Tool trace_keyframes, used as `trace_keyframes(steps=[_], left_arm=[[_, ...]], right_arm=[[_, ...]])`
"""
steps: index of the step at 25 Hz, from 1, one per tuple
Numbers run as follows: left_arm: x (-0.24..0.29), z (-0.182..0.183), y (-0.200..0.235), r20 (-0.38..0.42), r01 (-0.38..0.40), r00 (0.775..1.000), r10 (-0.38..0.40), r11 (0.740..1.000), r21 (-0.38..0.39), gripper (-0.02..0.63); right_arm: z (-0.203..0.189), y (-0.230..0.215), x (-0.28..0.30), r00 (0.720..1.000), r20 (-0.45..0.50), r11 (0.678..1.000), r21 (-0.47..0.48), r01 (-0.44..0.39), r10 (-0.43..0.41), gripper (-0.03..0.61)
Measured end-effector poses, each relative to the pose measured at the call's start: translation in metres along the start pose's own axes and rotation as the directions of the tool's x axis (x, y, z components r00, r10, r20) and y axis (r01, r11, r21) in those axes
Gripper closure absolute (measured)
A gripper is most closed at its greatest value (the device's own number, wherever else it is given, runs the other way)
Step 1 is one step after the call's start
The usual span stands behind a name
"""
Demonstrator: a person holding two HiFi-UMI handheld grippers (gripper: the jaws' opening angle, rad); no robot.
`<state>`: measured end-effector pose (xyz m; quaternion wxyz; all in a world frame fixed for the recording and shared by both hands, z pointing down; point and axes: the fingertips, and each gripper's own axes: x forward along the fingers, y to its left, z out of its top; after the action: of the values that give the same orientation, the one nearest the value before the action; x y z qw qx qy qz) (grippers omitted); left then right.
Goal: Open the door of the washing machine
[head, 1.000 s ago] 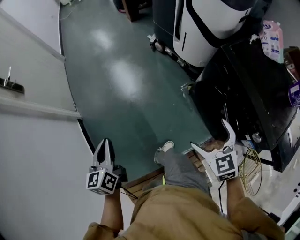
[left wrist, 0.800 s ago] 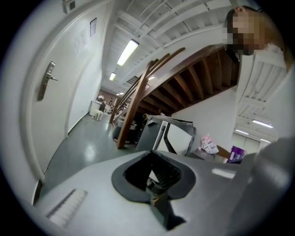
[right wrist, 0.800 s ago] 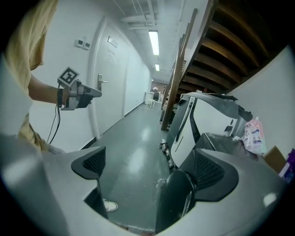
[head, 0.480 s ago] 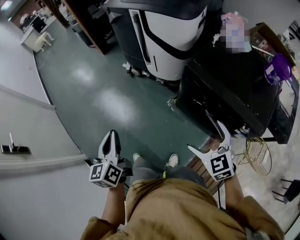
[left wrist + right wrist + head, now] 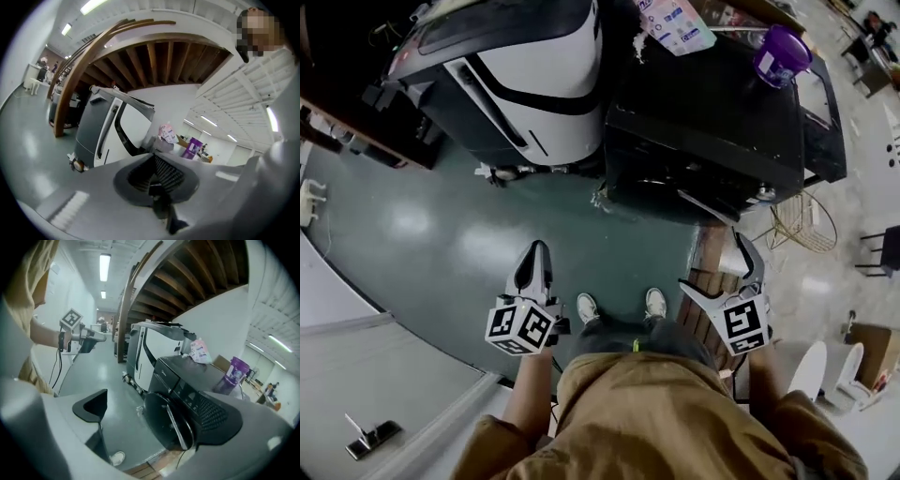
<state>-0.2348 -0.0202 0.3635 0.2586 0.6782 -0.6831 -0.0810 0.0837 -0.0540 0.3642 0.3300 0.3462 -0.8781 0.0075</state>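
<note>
The black front-loading washing machine [image 5: 703, 122] stands ahead of me. Its round dark door [image 5: 164, 423] with a silver handle [image 5: 179, 426] looks closed against the front. My right gripper [image 5: 712, 264] is open and empty, held short of the door's lower front, with the door showing between its pads [image 5: 91, 406] in the right gripper view. My left gripper [image 5: 534, 251] is shut on nothing, over the green floor to the left of the machine. In the left gripper view its pads [image 5: 161, 171] meet.
A white and grey machine [image 5: 516, 75] stands left of the washer. A purple tub [image 5: 780, 54] and a detergent pouch [image 5: 675, 21] sit on the washer's top. A wire basket [image 5: 802, 220] is at the right, wooden planks [image 5: 705, 281] lie underfoot, and a white wall [image 5: 356, 375] is at the lower left.
The head view has swung round, so the washing machine has moved from the right edge to straight ahead. Both grippers keep their states, left shut and right open.
</note>
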Motion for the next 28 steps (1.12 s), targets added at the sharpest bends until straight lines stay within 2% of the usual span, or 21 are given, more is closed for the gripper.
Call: trace_keyframes(steps=[5,9,13,21,28], left_arm=[[0.025,-0.012,0.005,-0.074,0.112,0.991,-0.112,0.994,-0.007,0.554],[0.042,-0.021,-0.005,-0.119,0.180,0.977,-0.179,0.984,0.000,0.554],[0.054,-0.026,-0.025,-0.139,0.218,0.967,-0.214,0.976,0.014,0.554],[0.068,-0.042,-0.057,-0.159,0.203,0.968,-0.195,0.978,0.038,0.554],[0.064,-0.061,-0.067,-0.179,0.137,0.976,-0.124,0.989,0.061,0.554]], right_arm=[[-0.008,0.016,-0.015,0.992,-0.061,0.991,0.072,0.111,-0.107,0.005],[-0.019,0.007,-0.026,0.979,-0.088,0.977,0.091,0.194,-0.186,0.006],[-0.043,-0.011,-0.031,0.969,-0.120,0.967,0.111,0.230,-0.217,0.006],[-0.096,-0.062,-0.022,0.964,-0.175,0.970,0.103,0.219,-0.199,0.006],[-0.173,-0.092,0.015,0.961,-0.250,0.980,0.124,0.154,-0.120,0.007]])
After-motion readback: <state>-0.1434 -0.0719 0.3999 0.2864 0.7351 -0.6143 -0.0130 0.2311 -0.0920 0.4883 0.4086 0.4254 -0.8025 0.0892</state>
